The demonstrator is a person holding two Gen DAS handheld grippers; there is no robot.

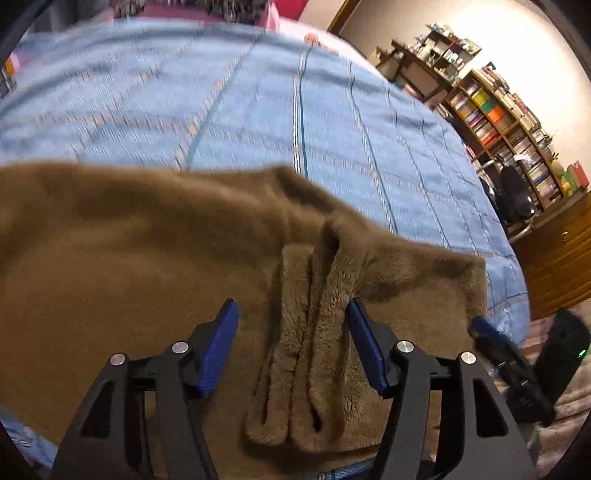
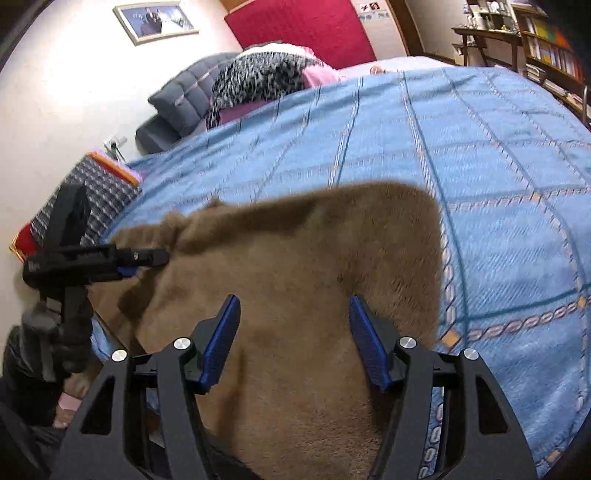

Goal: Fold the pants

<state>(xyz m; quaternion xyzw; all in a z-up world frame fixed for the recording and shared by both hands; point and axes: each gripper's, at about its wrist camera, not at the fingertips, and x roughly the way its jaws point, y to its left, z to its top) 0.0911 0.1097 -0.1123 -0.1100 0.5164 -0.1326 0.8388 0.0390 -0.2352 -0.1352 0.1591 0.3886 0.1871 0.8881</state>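
On the bed (image 2: 498,166), over a blue woven bedspread (image 1: 258,110) crossed with stripes, lie the brown pants (image 1: 129,277), thick and fleecy, with a bunched, ridged fold near the front edge. Left gripper (image 1: 291,317) hovers over that fold, jaws spread wide and holding nothing. Right gripper (image 2: 294,314) hangs above the flat plush cloth, jaws likewise apart. Pillows (image 2: 236,85) sit at the red headboard (image 2: 306,29); a wooden bookshelf (image 1: 506,129) lines the wall.
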